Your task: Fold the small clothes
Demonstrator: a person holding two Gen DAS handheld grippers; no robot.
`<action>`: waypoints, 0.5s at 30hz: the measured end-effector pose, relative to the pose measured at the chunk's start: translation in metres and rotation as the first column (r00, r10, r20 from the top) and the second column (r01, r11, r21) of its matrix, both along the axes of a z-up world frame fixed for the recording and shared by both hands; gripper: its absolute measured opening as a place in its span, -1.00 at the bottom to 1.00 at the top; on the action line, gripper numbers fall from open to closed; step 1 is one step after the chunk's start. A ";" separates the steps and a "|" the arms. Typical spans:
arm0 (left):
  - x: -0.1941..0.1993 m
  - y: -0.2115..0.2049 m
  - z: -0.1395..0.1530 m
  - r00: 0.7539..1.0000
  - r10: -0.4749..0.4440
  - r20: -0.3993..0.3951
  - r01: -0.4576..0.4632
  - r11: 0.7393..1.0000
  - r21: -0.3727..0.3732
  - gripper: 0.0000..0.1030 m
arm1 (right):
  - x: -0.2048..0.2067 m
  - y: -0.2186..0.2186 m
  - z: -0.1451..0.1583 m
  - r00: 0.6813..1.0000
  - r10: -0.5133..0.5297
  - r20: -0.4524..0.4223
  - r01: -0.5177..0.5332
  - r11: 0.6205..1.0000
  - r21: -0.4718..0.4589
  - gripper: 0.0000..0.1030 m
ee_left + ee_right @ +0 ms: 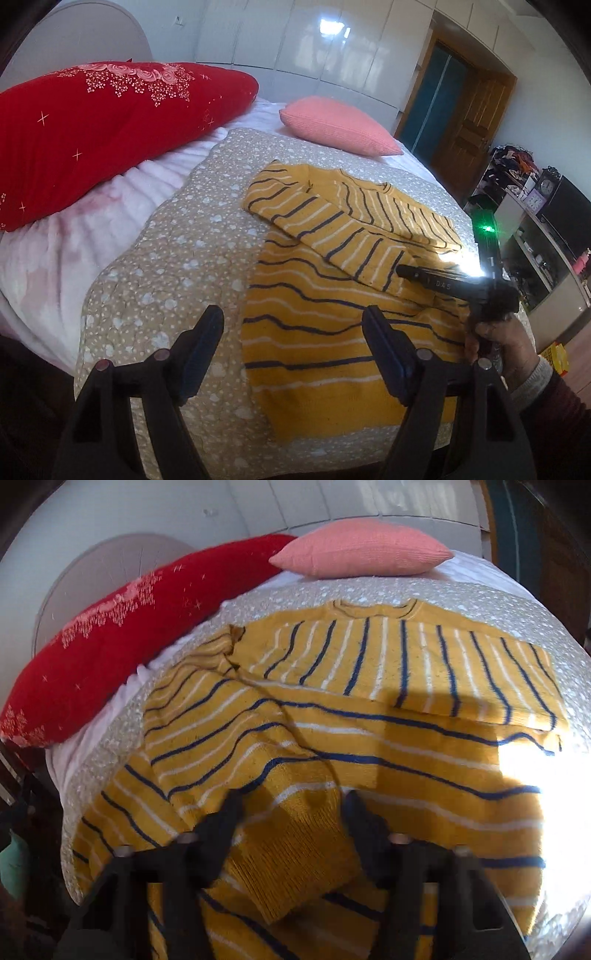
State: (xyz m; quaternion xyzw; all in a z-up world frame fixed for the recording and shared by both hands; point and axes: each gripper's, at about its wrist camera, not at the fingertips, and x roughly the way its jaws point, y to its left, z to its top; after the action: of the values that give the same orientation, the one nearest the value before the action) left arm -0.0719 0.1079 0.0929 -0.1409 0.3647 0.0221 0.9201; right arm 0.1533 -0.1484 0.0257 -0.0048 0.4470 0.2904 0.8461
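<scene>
**Sleeve cuff between open fingers: where this fold could slip**

From the left wrist view, we see the yellow striped sweater (332, 280) lying on the dotted beige quilt (166, 258) of the bed, with the red pillow (103, 133) and pink cushion (336, 123) beyond it. One sleeve is already crossed over the sweater's chest. Our left hand-held gripper (293, 354) hangs above the sweater's hem edge with its jaws wide apart and nothing between them. The right hand-held gripper (402, 271) reaches in over the sweater, its tip at the folded sleeve's cuff; from here we cannot tell whether it is pinching.

From the right wrist view, the right hand-held gripper (291, 812) stands with its jaws apart, and the sleeve cuff (295, 860) lies in the gap between them, seemingly loose. The other sleeve (461, 672) lies folded across the sweater's upper part, near the collar.

We judge the main risks as follows. If the jaws close too deep, they may catch the sweater body beneath the cuff and drag the whole garment, undoing the fold. The knit is soft and wrinkled near the cuff, so a pull could bunch it. The strong sun glare on the sweater's right side hides that edge, so alignment there is hard to check.
</scene>
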 end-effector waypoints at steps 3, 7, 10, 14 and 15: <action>0.006 0.009 -0.012 1.000 0.005 -0.019 -0.005 1.000 -0.012 0.48 | -0.005 0.010 0.015 0.998 0.034 0.047 -0.033 0.999 -0.034 -0.78; 0.017 0.022 -0.027 0.999 0.023 -0.045 -0.026 0.998 -0.064 0.48 | -0.006 -0.004 0.063 0.990 -0.002 0.140 0.000 1.000 0.016 -0.78; 0.022 0.025 -0.035 0.998 0.024 -0.056 -0.029 0.996 -0.089 0.48 | 0.009 -0.024 0.093 0.972 -0.085 0.220 0.088 0.996 -0.004 -0.79; 0.028 0.026 -0.045 0.996 0.024 -0.081 -0.032 0.995 -0.099 0.48 | 0.062 -0.059 0.080 0.961 -0.213 0.178 0.229 0.970 -0.079 -0.69; 0.029 0.026 -0.047 0.996 0.023 -0.090 -0.032 0.994 -0.103 0.48 | 0.078 -0.067 0.067 0.963 -0.234 0.134 0.250 0.961 -0.116 -0.47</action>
State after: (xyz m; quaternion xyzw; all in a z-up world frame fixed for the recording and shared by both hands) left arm -0.0427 0.1338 0.0459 -0.1928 0.4039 0.0219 0.8940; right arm 0.2313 -0.2156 0.0929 -0.0233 0.4111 0.1537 0.8983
